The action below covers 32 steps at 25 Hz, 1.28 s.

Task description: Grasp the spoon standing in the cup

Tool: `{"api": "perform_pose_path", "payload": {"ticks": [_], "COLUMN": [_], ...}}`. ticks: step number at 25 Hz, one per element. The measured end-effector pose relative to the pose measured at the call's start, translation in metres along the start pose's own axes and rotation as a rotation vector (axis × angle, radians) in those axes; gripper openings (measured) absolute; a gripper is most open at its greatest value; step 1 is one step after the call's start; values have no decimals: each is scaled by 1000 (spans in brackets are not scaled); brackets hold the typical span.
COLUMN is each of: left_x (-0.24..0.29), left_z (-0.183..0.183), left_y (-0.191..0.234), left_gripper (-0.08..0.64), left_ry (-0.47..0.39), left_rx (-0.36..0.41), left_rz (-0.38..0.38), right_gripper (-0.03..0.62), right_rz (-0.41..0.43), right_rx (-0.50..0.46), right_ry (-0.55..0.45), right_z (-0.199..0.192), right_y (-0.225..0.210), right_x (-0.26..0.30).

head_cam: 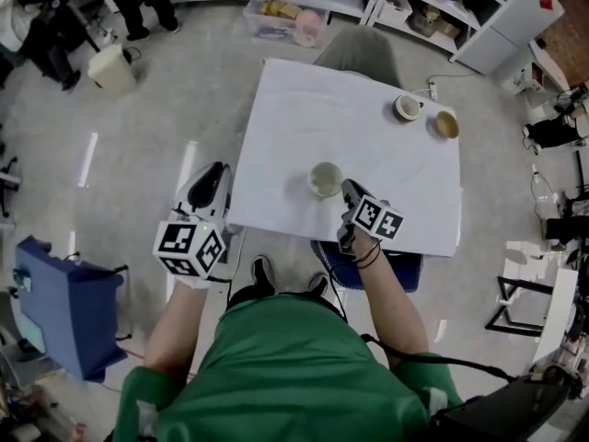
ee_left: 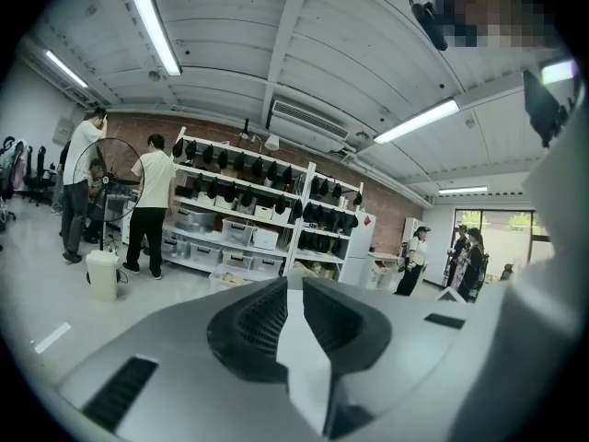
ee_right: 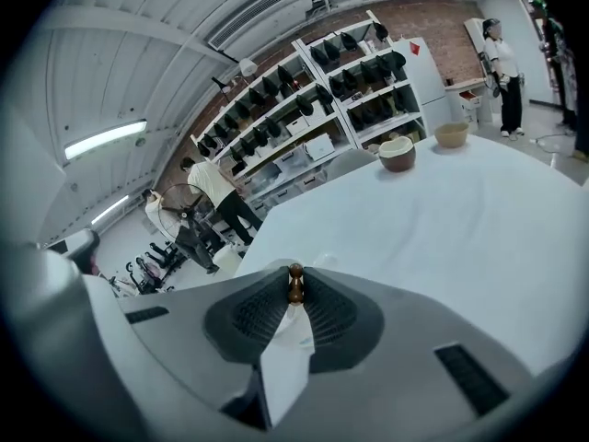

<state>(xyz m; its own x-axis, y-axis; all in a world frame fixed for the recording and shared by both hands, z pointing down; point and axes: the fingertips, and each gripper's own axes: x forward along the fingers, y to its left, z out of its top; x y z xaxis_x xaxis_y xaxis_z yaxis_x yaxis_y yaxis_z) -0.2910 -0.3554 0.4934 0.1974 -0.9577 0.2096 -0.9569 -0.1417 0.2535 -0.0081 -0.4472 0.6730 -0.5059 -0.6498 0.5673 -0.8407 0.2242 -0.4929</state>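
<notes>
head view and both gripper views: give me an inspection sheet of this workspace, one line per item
surface: white table, plain top.
job's things: cup upright near the table's near edge; spoon, its brown handle tip shows between the right jaws.
clutter: white bowl and tan bowl at the far right corner, apart from the cup.
grippers: right gripper shut on the spoon handle, beside the cup; left gripper off the table's left edge, jaws slightly apart, nothing between them.
cables: black cable trailing by the person's right arm.
surroundings: shelves with bins, people standing by them, chair behind the table.
</notes>
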Motion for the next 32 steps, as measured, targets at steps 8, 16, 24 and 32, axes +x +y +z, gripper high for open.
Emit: {"api": "perform_pose_path", "payload": {"ticks": [8,16,24,32], "left_x": [5,10,20,23], "left_z": [-4,-10,-4,10], "left_y": [-38,-63,-95,-124], "left_gripper": [66,66,66,66], "left_ry": [3,-3,-12,-30], "left_rx": [11,17,29,51], "left_rz": [-8,-41,-89,-133], "right_gripper": [66,66,66,66], "right_rz": [83,160,195,218], "right_rx": [-23,-57,-162,-287], "right_ry": [-58,-118,-197,-274], "right_z": [28,44,73,95], "right_y": [11,33,54,74], "right_x": [-28,-59,-104,-148]}}
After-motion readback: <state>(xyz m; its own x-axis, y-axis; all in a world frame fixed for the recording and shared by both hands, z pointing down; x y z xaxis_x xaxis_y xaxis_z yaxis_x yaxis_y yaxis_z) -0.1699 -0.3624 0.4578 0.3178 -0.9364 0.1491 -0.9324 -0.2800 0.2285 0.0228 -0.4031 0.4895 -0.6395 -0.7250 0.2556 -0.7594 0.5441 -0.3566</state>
